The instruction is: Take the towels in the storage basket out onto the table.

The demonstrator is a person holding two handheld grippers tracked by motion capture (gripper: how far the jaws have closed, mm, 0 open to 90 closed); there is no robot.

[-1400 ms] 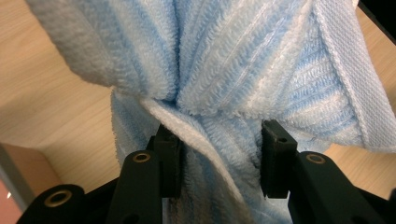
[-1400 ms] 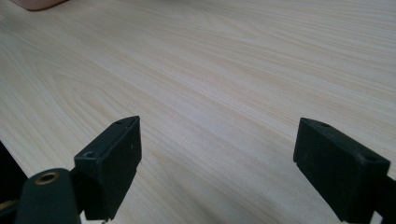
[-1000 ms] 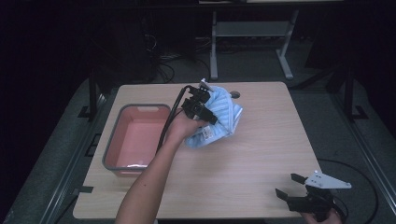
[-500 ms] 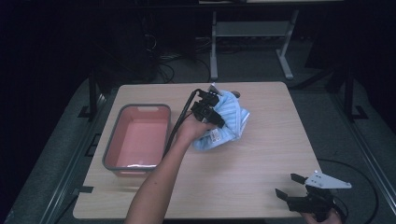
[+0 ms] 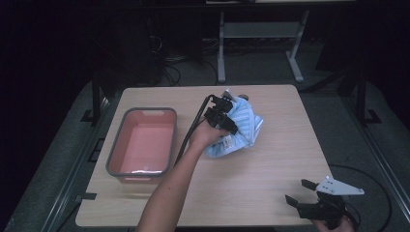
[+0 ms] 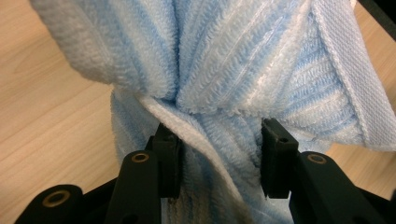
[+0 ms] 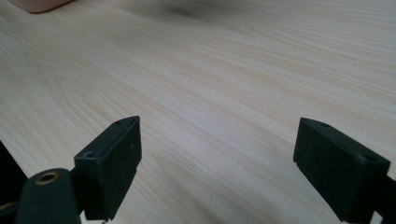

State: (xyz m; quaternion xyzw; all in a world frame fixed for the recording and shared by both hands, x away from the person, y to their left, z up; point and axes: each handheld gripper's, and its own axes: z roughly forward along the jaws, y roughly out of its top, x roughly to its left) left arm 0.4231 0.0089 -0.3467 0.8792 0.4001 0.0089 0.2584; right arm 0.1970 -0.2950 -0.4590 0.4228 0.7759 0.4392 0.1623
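Observation:
A light blue striped towel (image 5: 243, 129) lies bunched near the middle of the wooden table (image 5: 270, 169), partly lifted. My left gripper (image 5: 230, 106) is at the towel's upper left side, shut on a fold of it. In the left gripper view the towel (image 6: 224, 70) hangs in thick folds, and the left gripper (image 6: 219, 158) pinches a gathered ridge of cloth between both pads. My right gripper (image 5: 300, 191) rests low at the table's near right corner, open. In the right gripper view the right gripper (image 7: 217, 163) has bare wood between its wide-spread jaws.
A grey-rimmed bin with a pink inside (image 5: 142, 145) stands on the left part of the table, with nothing in it. The left gripper's cable (image 5: 191, 130) runs beside the forearm. A metal stand (image 5: 256, 34) and dark floor lie beyond the far edge.
My left gripper has carried the towel a little to the right and slightly nearer. The right gripper has not moved.

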